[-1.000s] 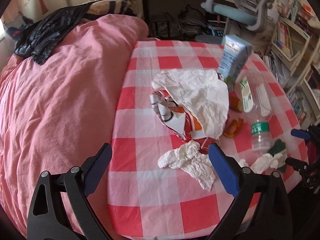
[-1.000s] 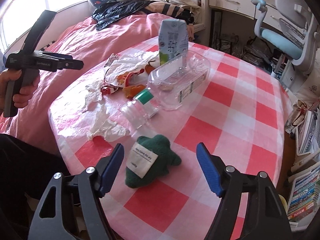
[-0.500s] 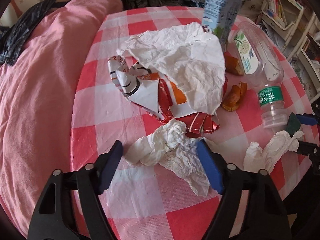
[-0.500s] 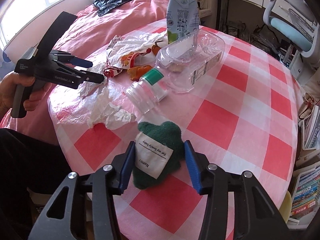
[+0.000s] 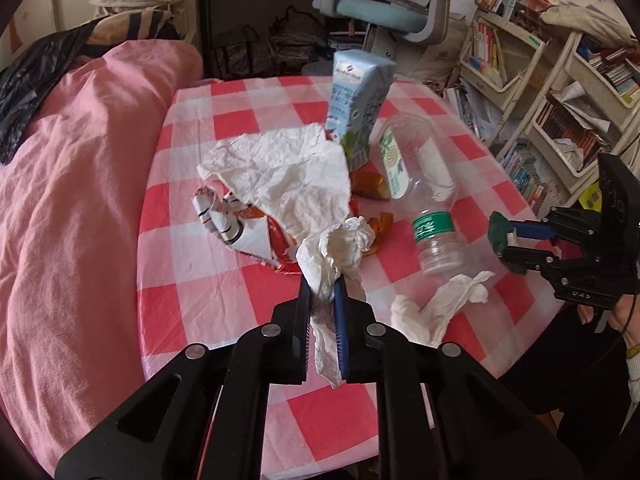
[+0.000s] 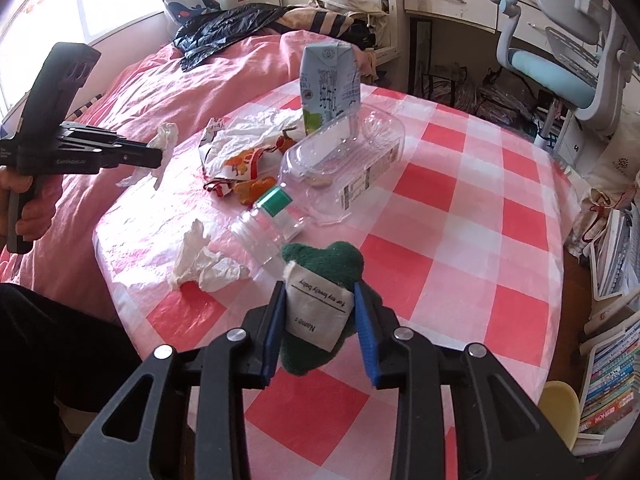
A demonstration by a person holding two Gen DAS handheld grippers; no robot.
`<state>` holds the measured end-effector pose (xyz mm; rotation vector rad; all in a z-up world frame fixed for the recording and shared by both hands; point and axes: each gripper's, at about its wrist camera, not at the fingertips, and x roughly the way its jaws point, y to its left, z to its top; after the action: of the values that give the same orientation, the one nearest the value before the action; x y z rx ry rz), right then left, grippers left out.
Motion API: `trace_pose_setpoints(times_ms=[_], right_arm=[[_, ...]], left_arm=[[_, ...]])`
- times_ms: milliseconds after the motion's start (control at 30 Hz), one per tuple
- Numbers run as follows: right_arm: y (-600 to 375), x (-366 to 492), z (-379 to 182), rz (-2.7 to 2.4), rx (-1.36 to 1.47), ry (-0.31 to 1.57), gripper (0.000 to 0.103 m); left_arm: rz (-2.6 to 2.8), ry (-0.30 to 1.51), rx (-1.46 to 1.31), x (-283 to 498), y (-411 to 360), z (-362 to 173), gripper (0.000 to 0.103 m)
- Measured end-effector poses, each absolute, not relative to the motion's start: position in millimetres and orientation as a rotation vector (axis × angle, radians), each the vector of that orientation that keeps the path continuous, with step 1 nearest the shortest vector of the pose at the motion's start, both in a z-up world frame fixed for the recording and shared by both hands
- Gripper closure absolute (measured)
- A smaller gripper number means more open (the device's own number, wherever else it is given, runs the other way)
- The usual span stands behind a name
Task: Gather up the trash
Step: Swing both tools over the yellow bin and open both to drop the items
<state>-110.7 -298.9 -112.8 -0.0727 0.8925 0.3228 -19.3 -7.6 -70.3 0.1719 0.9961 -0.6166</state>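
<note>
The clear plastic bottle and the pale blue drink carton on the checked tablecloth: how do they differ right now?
The clear plastic bottle lies on its side; the pale blue drink carton stands upright. The bottle is see-through with a green band near its open, capless neck; the carton is opaque, printed, with a folded gable top. The bottle looks dented and rounded; the carton is boxy. Both rest untouched on the checked tablecloth, close beside each other.

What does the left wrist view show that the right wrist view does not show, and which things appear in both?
Only the left wrist view shows the left gripper from behind, shut on a crumpled tissue, and white bookshelves. Only the right wrist view shows the right gripper closing on a green plush toy with a white label, and a bright window. Both show the milk carton, the clear bottle, a loose tissue and the checked tablecloth.
</note>
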Motion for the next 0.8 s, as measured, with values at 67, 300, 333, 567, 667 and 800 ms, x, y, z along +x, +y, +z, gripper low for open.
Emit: trace_pose_setpoints(times_ms=[67, 300, 333, 567, 667, 800], right_arm=[[-303.1, -111.3, -109.2, 0.305, -0.064, 0.873, 0.070], [-331.1, -115.5, -94.8, 0.213, -0.014, 0.812, 0.069], [-340.7, -117.5, -92.8, 0.187, -0.001, 0.804, 0.069], [-429.4, -150.0, -93.9, -0.035, 0.092, 0.810, 0.068], [-475.9, -171.9, -106.3, -0.117, 0.138, 0.845, 0.068], [-521.2, -186.1, -124.1, -0.183, 0.182, 0.894, 0.067]], left_arm=[[-0.662, 0.975, 0.168, -25.0, -17.7, -64.0, 0.092], [-0.721, 0.943, 0.184, -35.3, -63.5, -56.8, 0.092], [-0.726, 0.935, 0.178, -36.4, -72.0, -53.5, 0.092], [-0.845, 0.890, 0.146, -48.6, -170.0, -40.0, 0.092], [-0.935, 0.892, 0.143, -61.1, -223.8, -39.9, 0.092], [-1.037, 0.946, 0.168, -79.4, -299.2, -55.4, 0.092]])
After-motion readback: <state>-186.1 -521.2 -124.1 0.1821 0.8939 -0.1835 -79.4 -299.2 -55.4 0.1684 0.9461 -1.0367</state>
